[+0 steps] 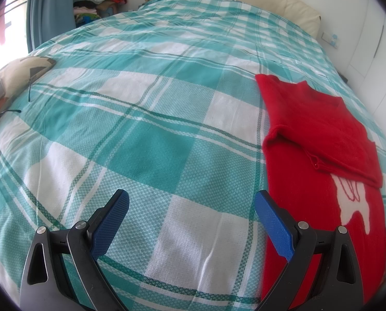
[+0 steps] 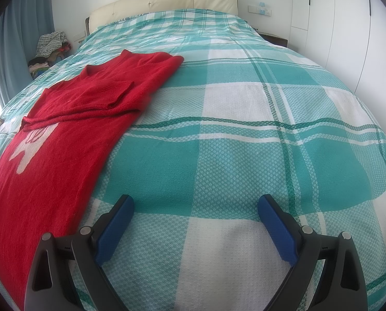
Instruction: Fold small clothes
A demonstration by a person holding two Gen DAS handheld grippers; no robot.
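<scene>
A red sweater (image 1: 320, 140) lies flat on a bed (image 1: 146, 119) covered in teal-and-white plaid, stretched lengthwise from the foot edge toward the headboard (image 2: 167, 2), with both sleeves folded in across its chest. The left tool (image 1: 191, 216) hangs over bare bedspread just beside the sweater's one long edge, its blue pads spread wide and holding nothing. The right tool (image 2: 196, 219) hangs beside the opposite long edge, likewise wide apart and empty. The sweater sits between the two tools.

With the sleeves already turned in, the fold appears partway done; the step in hand looks like the pause before the body fold. The next move likely calls for each tool to close on a corner of the hem at the foot edge and carry it up toward the collar, keeping the sleeves from sliding out.

The left wrist view shows a pillow (image 1: 19, 75) at the bed's left edge and the white figure (image 1: 353, 202) knitted into the sweater's front, partly covered by a sleeve. The right wrist view shows the wardrobe doors (image 2: 348, 23) along the bed's right side. Both views take in a pile of laundry (image 2: 50, 49) in the far corner by the curtain (image 1: 50, 2).
</scene>
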